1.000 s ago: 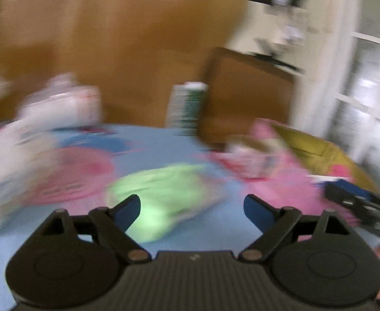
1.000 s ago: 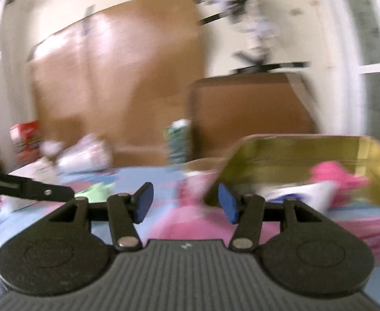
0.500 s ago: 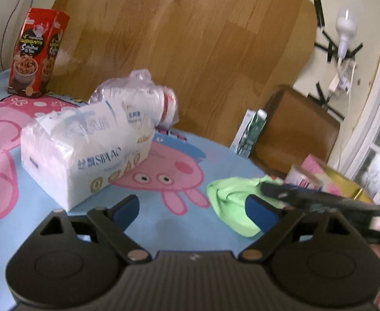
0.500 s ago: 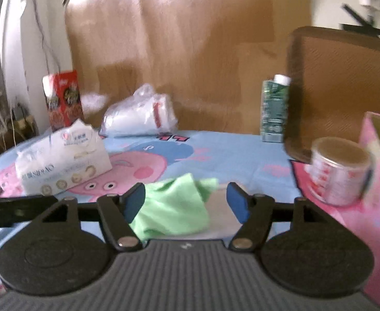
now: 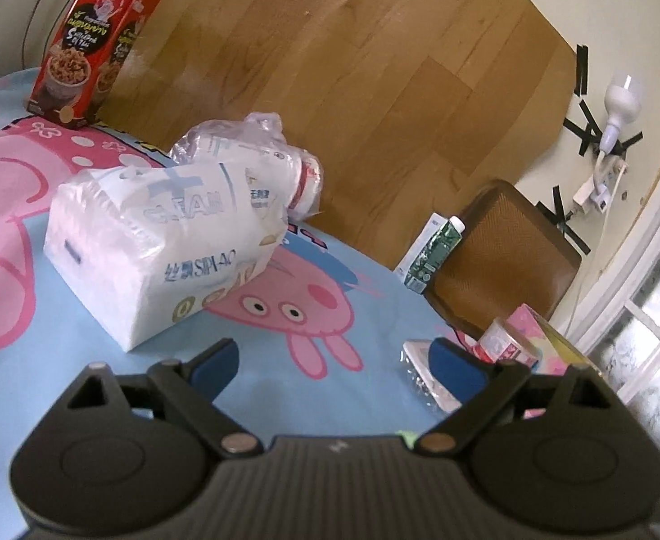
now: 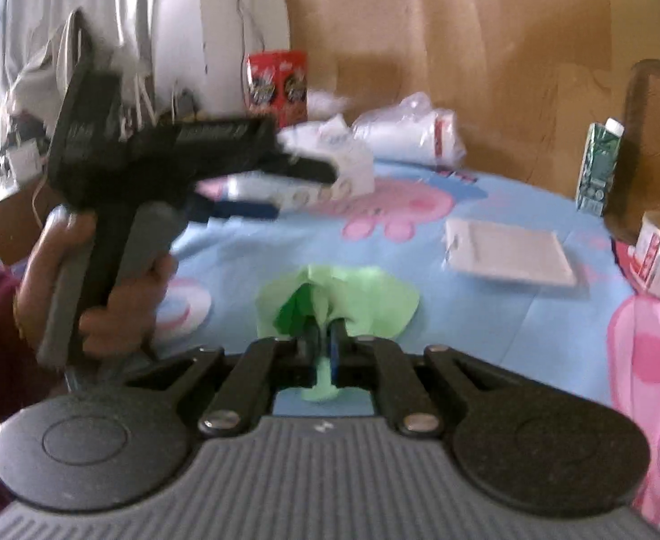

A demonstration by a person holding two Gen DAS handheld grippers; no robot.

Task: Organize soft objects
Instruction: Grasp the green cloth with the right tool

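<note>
My right gripper (image 6: 323, 342) is shut on a light green cloth (image 6: 366, 301), which bunches up over the blue cartoon bedsheet (image 6: 487, 315). My left gripper (image 5: 334, 360) is open and empty above the sheet; it also shows in the right wrist view (image 6: 249, 189), held in a hand at the left. A white tissue pack (image 5: 159, 247) lies ahead and left of the left gripper, with a clear plastic bag of white items (image 5: 258, 162) behind it. A flat white packet (image 6: 510, 252) lies right of the cloth and shows in the left wrist view (image 5: 424, 373).
A red snack box (image 5: 91, 45) stands at the far left by the wooden board (image 5: 375, 58). A green carton (image 5: 433, 247) leans by a brown chair back (image 5: 505, 265). A small round tin (image 5: 501, 342) and a pink box (image 5: 537, 337) sit at the right.
My right gripper has closed on the green cloth, which was between its open fingers. My left gripper swung left toward the tissue pack and stays open.
</note>
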